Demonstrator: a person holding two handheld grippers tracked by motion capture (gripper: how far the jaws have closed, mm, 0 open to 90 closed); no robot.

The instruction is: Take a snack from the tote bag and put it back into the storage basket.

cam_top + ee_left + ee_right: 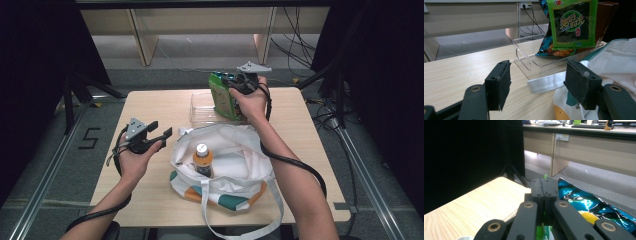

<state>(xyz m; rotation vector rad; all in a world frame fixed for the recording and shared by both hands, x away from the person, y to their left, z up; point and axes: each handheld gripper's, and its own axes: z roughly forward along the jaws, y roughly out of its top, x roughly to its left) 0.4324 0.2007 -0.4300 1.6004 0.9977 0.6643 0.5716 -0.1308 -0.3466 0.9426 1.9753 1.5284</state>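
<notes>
Right hand-held gripper [239,86] is clamped on the top edge of a green seaweed snack packet [573,23], glossy, with a dark window and yellow lettering, held upright above the clear plastic bin [529,62] at the tabletop's [160,107] far side. Left hand-held gripper [537,82] hovers wide open, holding nothing, beside the white tote bag [235,155].

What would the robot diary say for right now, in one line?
left tongs: open, nothing held | right tongs: shut on green seaweed packet, above clear bin | bottle: upright in tote bag
</notes>
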